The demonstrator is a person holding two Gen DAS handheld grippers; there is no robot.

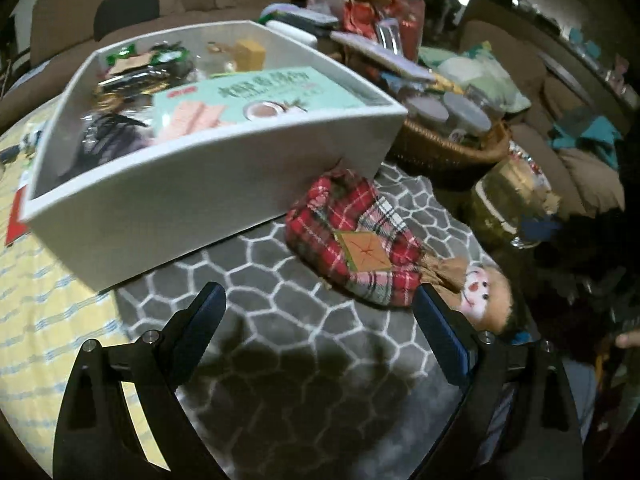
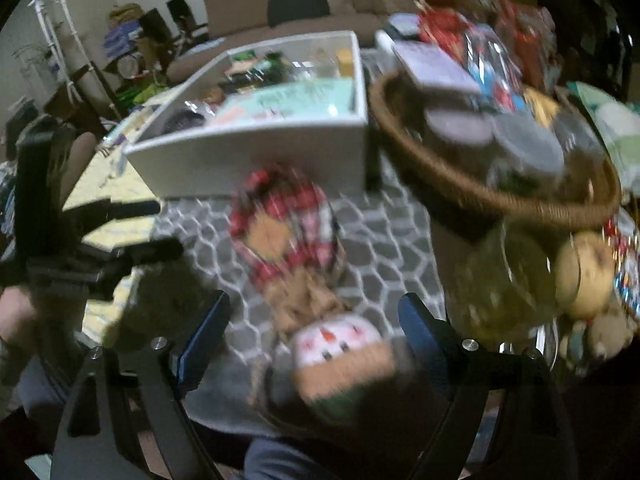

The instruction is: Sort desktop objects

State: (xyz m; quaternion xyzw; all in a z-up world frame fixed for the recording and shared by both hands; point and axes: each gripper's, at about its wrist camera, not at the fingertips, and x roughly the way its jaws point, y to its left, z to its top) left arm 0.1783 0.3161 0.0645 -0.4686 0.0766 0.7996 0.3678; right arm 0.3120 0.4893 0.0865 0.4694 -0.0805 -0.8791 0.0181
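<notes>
Right wrist view: right gripper (image 2: 314,312) spread wide, empty, above snowman doll (image 2: 304,280) lying loose on worktop (image 2: 384,248) beside white box (image 2: 256,160), already part-filled. Left gripper (image 1: 320,304) likewise released. Doll unsorted.

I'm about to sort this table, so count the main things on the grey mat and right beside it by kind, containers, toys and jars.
Containers: 2, the white box and the wicker basket
Soft toys: 1, the plaid snowman doll
Glass jars: 1, the jar beside the basket
Total: 4
</notes>
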